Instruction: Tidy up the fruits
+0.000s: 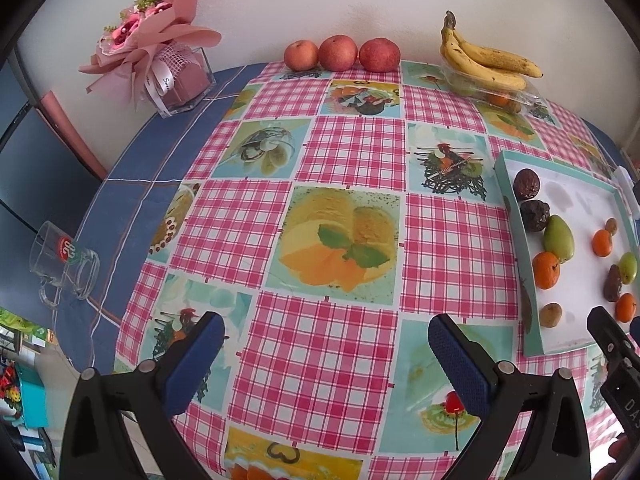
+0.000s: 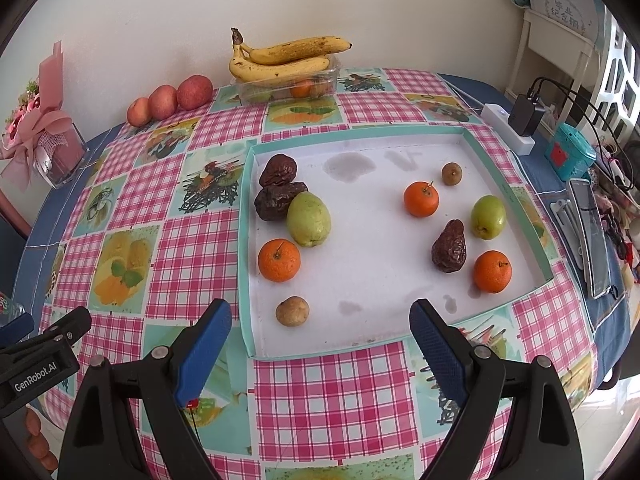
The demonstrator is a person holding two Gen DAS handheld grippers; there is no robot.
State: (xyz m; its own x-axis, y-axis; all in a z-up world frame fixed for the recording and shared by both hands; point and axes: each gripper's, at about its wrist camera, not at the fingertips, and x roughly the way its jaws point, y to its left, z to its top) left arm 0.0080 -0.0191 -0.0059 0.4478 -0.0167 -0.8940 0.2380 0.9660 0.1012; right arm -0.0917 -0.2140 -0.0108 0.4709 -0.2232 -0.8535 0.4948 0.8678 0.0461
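A shallow white tray with a teal rim (image 2: 436,130) (image 1: 505,168) lies on the checked tablecloth. In it are three oranges (image 2: 279,260), two green fruits (image 2: 309,219), three dark wrinkled fruits (image 2: 449,247) and two small brown ones (image 2: 292,311). My right gripper (image 2: 320,330) hovers open over the tray's near edge, empty. My left gripper (image 1: 326,338) is open over the cloth, left of the tray, holding nothing. Three red apples (image 1: 340,54) sit by the wall. Bananas (image 2: 280,60) rest on a clear plastic box (image 2: 288,88) holding more fruit.
A glass mug (image 1: 64,264) lies on its side at the table's left edge. A pink bouquet in a clear vase (image 1: 160,56) stands at the back left. A power strip with charger (image 2: 516,124), a phone (image 2: 590,232) and a teal box (image 2: 568,154) crowd the right side.
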